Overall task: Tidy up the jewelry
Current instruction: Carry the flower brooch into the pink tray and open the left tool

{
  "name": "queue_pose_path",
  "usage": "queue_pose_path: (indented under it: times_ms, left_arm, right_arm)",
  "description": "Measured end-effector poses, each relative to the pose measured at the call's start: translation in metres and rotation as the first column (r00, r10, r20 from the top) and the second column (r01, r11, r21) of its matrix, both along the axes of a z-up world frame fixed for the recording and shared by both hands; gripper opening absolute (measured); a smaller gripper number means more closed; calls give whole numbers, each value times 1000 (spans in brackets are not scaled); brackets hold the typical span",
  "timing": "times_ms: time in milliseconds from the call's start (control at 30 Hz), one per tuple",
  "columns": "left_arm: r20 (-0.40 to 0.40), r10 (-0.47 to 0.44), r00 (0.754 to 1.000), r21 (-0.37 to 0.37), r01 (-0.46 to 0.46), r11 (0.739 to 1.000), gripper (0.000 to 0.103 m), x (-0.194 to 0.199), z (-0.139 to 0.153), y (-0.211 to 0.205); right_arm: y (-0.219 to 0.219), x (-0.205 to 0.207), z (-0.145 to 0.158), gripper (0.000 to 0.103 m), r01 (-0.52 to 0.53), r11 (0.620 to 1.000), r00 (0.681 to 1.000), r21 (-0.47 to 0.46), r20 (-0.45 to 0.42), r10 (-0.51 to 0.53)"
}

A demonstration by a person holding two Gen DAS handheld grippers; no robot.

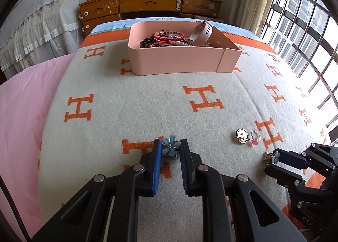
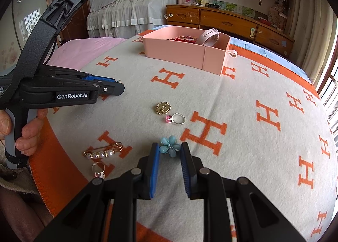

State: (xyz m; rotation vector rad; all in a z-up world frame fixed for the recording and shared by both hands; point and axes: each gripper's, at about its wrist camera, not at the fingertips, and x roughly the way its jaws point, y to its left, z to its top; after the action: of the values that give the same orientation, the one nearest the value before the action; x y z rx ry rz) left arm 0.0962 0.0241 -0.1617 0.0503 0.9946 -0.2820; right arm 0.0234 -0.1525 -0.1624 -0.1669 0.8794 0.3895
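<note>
My left gripper (image 1: pixel 170 149) is shut on a blue flower clip (image 1: pixel 170 145) held between its blue pads, above the blanket. My right gripper (image 2: pixel 170 150) is shut on a second blue flower clip (image 2: pixel 170 148); from the left wrist view that clip (image 1: pixel 270 157) shows at the right gripper's tips. A pink box (image 1: pixel 177 51) with bracelets and a pink watch (image 1: pixel 200 32) stands at the far side; it also shows in the right wrist view (image 2: pixel 186 51). A gold brooch (image 2: pixel 163 108), a pink-stone ring (image 2: pixel 176 119), a pearl pin (image 2: pixel 102 152) and another ring (image 2: pixel 98 169) lie on the blanket.
The H-patterned blanket (image 1: pixel 147 98) covers the bed, with a pink sheet (image 1: pixel 23 102) on the left. A wooden dresser (image 1: pixel 147 7) stands beyond the bed, and a barred window (image 1: pixel 306 41) is on the right. The left gripper's body (image 2: pixel 63 87) hovers at the left.
</note>
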Motion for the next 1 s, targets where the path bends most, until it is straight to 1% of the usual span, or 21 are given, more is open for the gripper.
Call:
queue_pose_path:
  times_ms: [167,267,333,467,533,633,700,767,833,900,1000]
  left_arm:
    - [-11,12,1000,-18,-12,1000,15,-2,8,5]
    - [-9,11,1000,-32,-11,999,15,-2,26,7]
    - [4,4,1000,-43,-3,999,15,2,44,8]
    - [60,-5,998,-35,7,999,15,16,93,7]
    - [92,-3,996,-18,5,1000,15,25,118,5]
    - [129,-1,992,-21,3,1000,15,41,154,2]
    - [167,1,986,-6,0,1000,15,50,175,-2]
    - [200,8,980,13,-11,1000,15,62,191,-6]
    - [209,19,978,13,-22,1000,15,76,201,-8]
    - [207,33,978,6,-35,999,15,90,204,-9]
    - [172,54,984,-3,-54,999,15,116,192,-10]
  right_arm:
    - [-1,0,2,20,10,1000,1000,18,-18,-9]
    - [-1,4,13,20,14,1000,1000,28,-9,-14]
    - [-1,9,27,20,14,999,1000,38,8,-14]
    - [-4,31,73,20,8,996,999,86,53,-13]
    - [-6,45,103,20,16,993,996,116,83,-25]
    - [-11,68,147,20,27,984,992,175,118,-48]
    - [-12,82,174,20,35,980,986,197,155,-66]
    - [-12,97,195,20,51,974,981,221,173,-90]
    - [-13,114,209,20,66,965,981,255,162,-110]
    - [-13,133,214,20,83,956,982,282,138,-126]
    - [-10,161,203,20,108,947,988,303,77,-137]
